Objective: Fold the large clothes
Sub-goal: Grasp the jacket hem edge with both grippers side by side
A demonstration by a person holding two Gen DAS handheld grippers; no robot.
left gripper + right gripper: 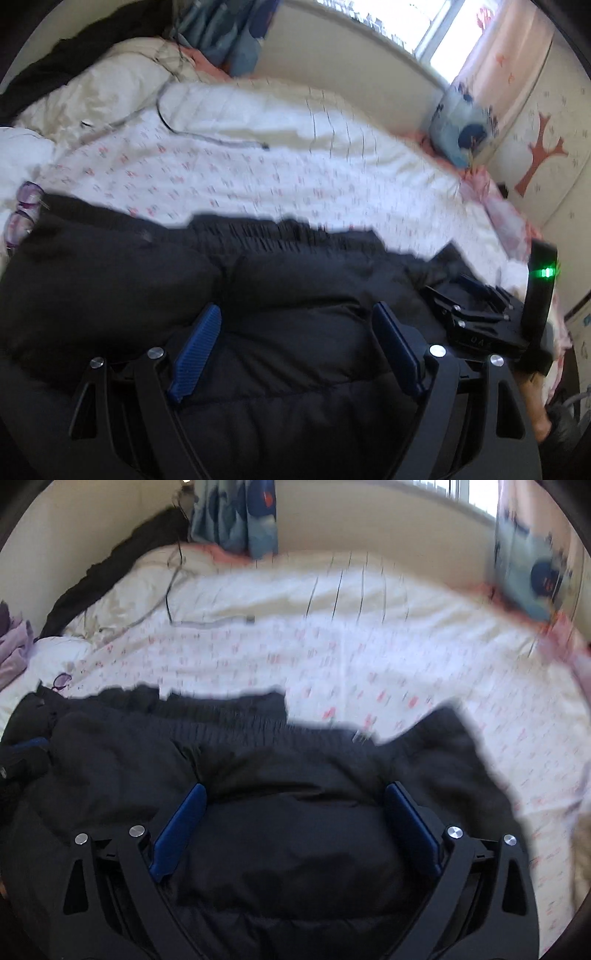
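Observation:
A large black padded jacket lies spread on the bed's white patterned sheet; its ribbed hem points toward the far side. It also fills the lower half of the right wrist view. My left gripper is open, its blue pads wide apart just above the jacket. My right gripper is open too, hovering over the jacket's padded body. The right gripper's body shows at the right of the left wrist view, with a green light on it.
Glasses lie on the sheet by the jacket's left end. A cable crosses the cream quilt. A blue cushion leans at the far right corner. Dark cloth lies along the far left wall.

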